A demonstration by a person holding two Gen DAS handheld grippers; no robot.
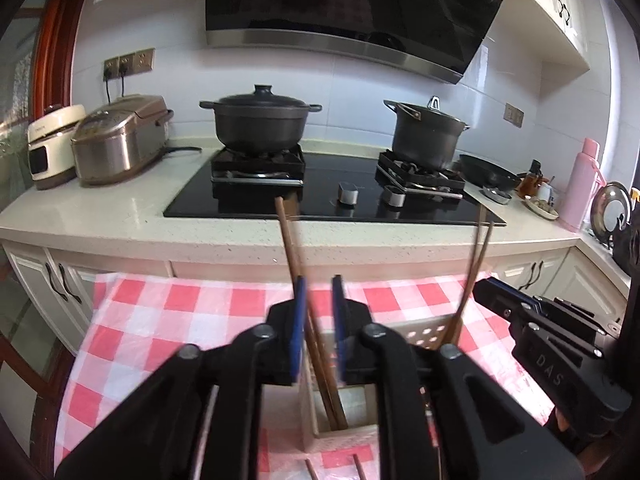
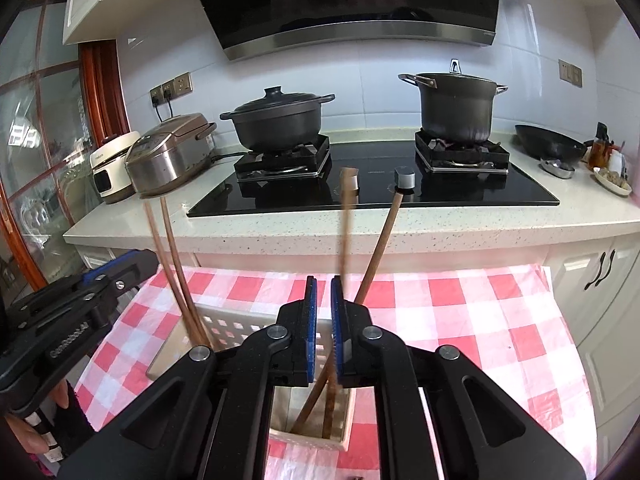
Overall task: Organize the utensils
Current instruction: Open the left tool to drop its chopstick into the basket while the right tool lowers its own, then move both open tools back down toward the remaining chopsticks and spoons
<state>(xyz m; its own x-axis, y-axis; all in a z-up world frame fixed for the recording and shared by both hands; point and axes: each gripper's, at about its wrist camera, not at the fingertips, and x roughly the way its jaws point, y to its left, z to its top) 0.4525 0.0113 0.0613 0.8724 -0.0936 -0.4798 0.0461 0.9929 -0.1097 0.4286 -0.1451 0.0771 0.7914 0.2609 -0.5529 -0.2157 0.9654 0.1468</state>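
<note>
Left hand-held gripper: blue pads stand slightly apart, released. A pair of brown chopsticks runs up past the inner face of the left-side pad, lower ends down in the holder below; the pads do not look to be pressing on it.

Right hand-held gripper: pads nearly together with a narrow gap. Second pair of chopsticks rises through and beyond that gap, one stick upright and blurred, the other leaning off to the right. Whether the pads pinch either stick cannot be told; they look loose.

Utensil holder: white perforated basket directly beneath both hand-held grippers, divided into compartments. Each pair stands in its own compartment, tips on the bottom, tops leaning out beyond the fingertips.

Basket sits on a desk under a red-and-white checked cloth. More chopstick ends lie on the cloth below the left hand-held gripper.

Beyond the fingertips: kitchen counter, black hob with two dark lidded pots, rice cookers far left.

A hand grips the left tool's handle in the right wrist view.
</note>
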